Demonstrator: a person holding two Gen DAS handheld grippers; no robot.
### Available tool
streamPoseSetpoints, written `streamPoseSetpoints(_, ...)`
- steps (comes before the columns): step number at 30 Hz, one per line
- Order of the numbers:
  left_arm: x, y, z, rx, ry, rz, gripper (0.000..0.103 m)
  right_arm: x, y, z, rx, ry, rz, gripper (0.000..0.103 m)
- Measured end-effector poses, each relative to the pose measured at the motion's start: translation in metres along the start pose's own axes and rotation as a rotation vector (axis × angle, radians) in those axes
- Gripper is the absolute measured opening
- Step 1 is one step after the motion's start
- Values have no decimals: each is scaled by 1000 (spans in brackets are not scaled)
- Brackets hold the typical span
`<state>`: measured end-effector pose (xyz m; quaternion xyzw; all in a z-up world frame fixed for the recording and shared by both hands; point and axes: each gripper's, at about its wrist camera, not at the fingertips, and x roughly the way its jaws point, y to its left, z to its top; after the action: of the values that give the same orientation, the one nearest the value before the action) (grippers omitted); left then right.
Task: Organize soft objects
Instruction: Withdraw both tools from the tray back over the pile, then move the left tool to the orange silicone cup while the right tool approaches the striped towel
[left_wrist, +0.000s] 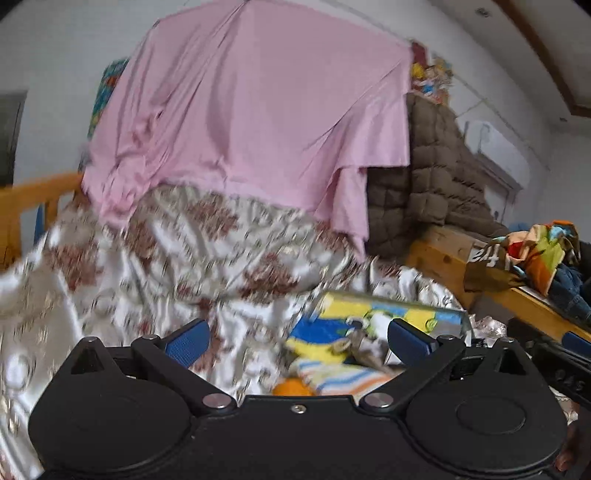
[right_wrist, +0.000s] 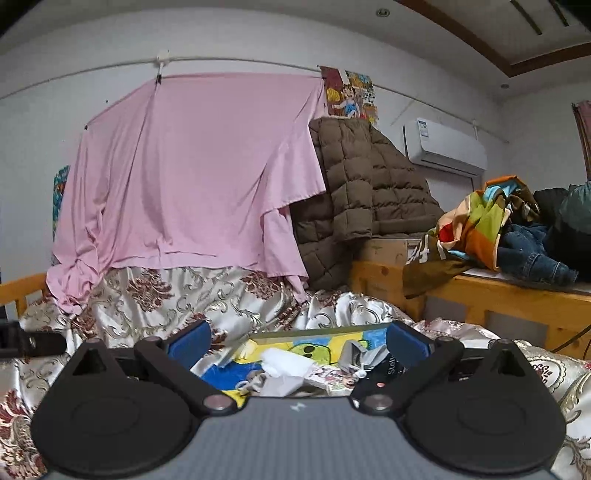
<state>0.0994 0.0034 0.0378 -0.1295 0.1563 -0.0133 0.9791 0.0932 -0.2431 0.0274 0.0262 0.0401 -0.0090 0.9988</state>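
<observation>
A shiny floral quilt (left_wrist: 177, 251) (right_wrist: 177, 295) covers the bed, with a pink sheet (left_wrist: 251, 122) (right_wrist: 192, 173) hanging from a wall line behind it. My left gripper (left_wrist: 299, 339) stands open above the quilt and a yellow-blue cartoon cloth (left_wrist: 369, 321). A striped soft item with an orange part (left_wrist: 332, 380) lies just below it. My right gripper (right_wrist: 299, 341) is open too, with nothing between its fingers, over the same cartoon cloth (right_wrist: 314, 347), where a white crumpled piece (right_wrist: 284, 363) and small items lie. The left view is blurred.
A brown puffer coat (right_wrist: 362, 188) (left_wrist: 432, 173) leans on a box at the right. A wooden ledge (right_wrist: 509, 299) holds a colourful cloth (right_wrist: 484, 218), denim (right_wrist: 532, 254) and dark bags. An air conditioner (right_wrist: 447, 147) hangs on the wall. A wooden bed rail (left_wrist: 33, 199) runs along the left.
</observation>
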Motion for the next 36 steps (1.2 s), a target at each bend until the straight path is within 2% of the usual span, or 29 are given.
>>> streamPoseSetpoints(4,8,24,-1,-143,104,-16,102,-5,3,-1,69,31,86,103)
streamPoseSetpoints(6,13,29,1,-157,126,4,102,-5,8,-4,55,46,99,103)
streamPoseSetpoints(8,12,26,0,-113,96,43,102,-2,17,-9,9,63,110,103)
streamPoseSetpoints(10,10,22,-3,-27,52,77,102,2,26,-13,-32,98,135,103)
streamPoseSetpoints(14,13,11,-6,91,45,109,102,10,41,-25,-74,169,188,103)
streamPoseSetpoints(18,16,7,-7,115,46,104,102,13,49,-33,-100,197,178,103)
streamPoseSetpoints(23,24,13,-8,75,95,115,102,19,48,-36,-93,238,155,103)
streamPoseSetpoints(29,33,21,-12,-2,184,52,102,26,46,-41,-88,309,150,103)
streamPoseSetpoints(34,39,21,-19,-24,238,20,102,27,50,-42,-108,307,148,103)
streamPoseSetpoints(36,43,25,-20,-78,263,-9,102,27,50,-42,-107,309,152,103)
